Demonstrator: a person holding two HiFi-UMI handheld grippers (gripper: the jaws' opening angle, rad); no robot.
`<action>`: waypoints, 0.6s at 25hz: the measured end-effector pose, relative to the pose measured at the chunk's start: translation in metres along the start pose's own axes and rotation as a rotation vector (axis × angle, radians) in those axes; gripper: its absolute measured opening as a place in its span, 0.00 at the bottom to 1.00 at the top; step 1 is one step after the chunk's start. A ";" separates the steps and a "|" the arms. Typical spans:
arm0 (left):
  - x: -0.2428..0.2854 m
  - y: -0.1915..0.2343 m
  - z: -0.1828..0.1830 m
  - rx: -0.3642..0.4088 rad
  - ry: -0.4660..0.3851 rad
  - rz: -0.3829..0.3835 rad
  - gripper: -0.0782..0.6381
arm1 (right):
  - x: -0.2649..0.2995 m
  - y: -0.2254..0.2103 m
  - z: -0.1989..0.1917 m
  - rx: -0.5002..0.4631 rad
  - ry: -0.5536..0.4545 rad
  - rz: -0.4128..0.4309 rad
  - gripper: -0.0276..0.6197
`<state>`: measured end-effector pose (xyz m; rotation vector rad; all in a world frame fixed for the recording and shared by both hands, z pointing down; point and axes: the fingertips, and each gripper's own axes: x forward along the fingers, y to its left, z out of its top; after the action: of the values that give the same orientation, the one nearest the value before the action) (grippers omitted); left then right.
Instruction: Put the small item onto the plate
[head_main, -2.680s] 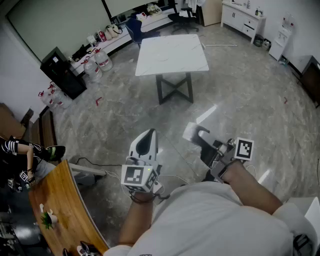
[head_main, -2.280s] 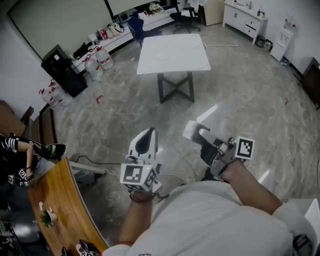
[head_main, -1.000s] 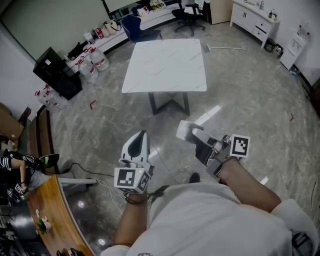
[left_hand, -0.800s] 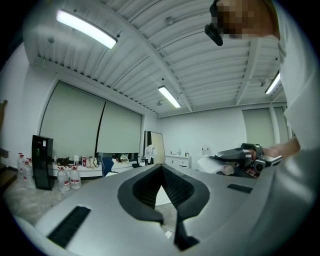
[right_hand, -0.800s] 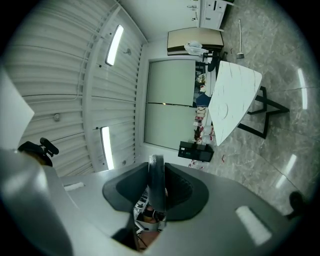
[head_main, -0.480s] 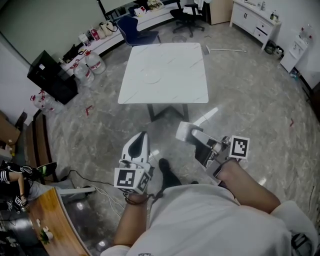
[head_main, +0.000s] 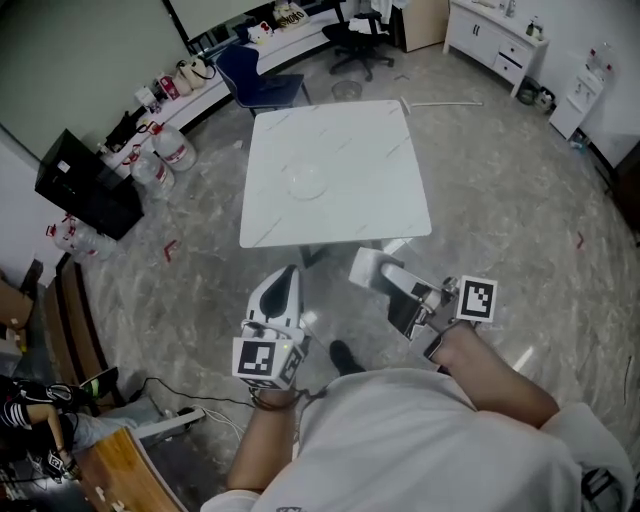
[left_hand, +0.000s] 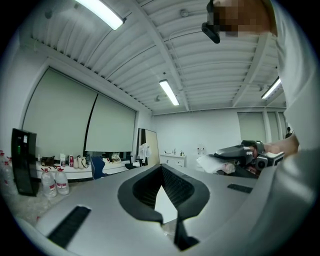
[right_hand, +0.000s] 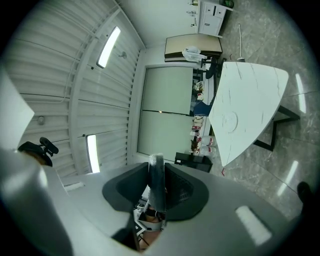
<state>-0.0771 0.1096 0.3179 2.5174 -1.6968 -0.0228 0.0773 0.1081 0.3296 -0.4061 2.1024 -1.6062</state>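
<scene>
Could drop the small white item (head_main: 368, 267), pinched in the right hand-held gripper (head_main: 392, 279) well short of the clear plate (head_main: 305, 181) on the bench (head_main: 375, 195), if jolted; left hand-held gripper (head_main: 284, 277) closed, empty.

I can read no words or numbers anywhere (my marker cubes (head_main: 262, 360) carry only square patterns).
</scene>
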 end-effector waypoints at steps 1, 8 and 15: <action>0.006 0.012 0.002 0.002 0.000 -0.008 0.12 | 0.013 -0.002 0.002 -0.002 -0.008 -0.002 0.20; 0.039 0.071 0.009 0.012 -0.010 -0.061 0.12 | 0.084 -0.015 0.011 -0.024 -0.027 -0.016 0.20; 0.065 0.108 0.019 0.008 -0.029 -0.065 0.12 | 0.127 -0.028 0.028 -0.042 -0.018 -0.017 0.20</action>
<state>-0.1539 0.0075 0.3128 2.5899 -1.6280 -0.0583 -0.0174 0.0143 0.3272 -0.4522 2.1280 -1.5639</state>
